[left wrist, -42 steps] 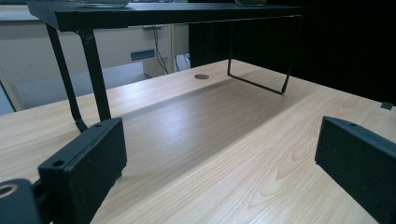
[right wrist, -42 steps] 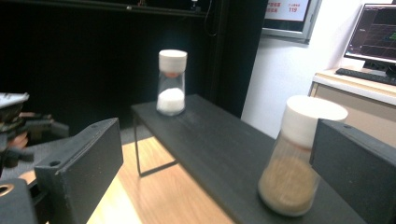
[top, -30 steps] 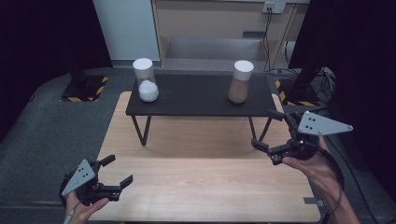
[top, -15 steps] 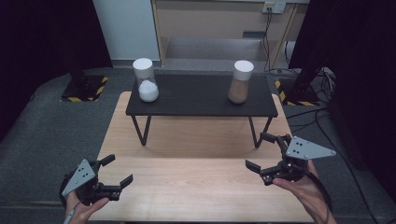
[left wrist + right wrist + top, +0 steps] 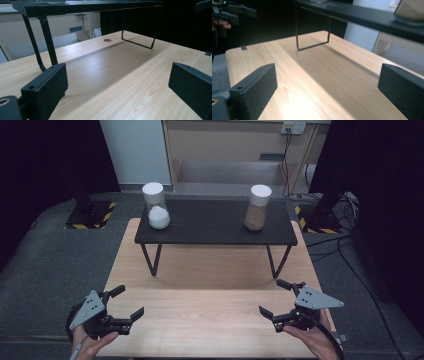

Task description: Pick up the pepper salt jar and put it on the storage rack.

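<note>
Left tongs, right tongs gaping, empty; jars unlabelled.

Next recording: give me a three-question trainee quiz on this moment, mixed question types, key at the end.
1. True or false: the left gripper holds the jar of white powder.
2. Which jar stands nearer the right gripper? A) the jar of white powder B) the jar of brown powder
3. What do both jars stand on?

Key:
1. False. Its jaws stand open and empty over the wooden table.
2. B.
3. The black shelf, a low riser on thin metal legs set at the far part of the wooden table.
</note>
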Demonstrator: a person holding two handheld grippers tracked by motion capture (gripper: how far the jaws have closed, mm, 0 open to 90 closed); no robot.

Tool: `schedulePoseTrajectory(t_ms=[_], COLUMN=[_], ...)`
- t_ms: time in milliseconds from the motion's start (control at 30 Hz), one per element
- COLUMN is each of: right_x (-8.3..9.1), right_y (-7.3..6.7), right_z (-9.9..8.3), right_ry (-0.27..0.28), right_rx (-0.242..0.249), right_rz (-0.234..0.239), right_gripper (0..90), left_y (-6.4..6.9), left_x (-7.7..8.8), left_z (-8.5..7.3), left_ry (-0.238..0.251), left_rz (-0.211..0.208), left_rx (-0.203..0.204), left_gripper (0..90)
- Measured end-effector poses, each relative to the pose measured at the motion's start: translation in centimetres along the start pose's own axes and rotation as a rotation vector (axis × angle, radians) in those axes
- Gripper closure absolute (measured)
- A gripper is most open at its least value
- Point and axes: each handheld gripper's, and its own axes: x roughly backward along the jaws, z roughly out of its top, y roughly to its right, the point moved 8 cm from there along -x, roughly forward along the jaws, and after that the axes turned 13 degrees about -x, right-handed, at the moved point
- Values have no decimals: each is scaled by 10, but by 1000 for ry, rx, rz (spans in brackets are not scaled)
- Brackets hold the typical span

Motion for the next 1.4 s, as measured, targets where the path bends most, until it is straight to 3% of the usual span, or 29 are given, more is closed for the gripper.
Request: schedulePoseTrajectory(t_ms=[567, 733, 1033, 1400], right_x=[0, -1, 2, 14], right_y=[-2, -3, -4, 4], right_z=[-39, -44, -48, -51], right_ry=[-24, -32, -26, -4], right_rx=[-47, -46, -53, -85], right_rz=[-51, -94, -97, -196], right_gripper=[27, 28, 31, 30], left_y=[0, 1, 1, 0], left_x=[0, 0, 3, 4], left_z=[0, 1, 3, 2], left_ry=[14, 14, 28, 25], left_rz=[-3, -7, 6, 17], left_rx=[3, -12, -21, -20], left_gripper=[15, 16, 18, 19])
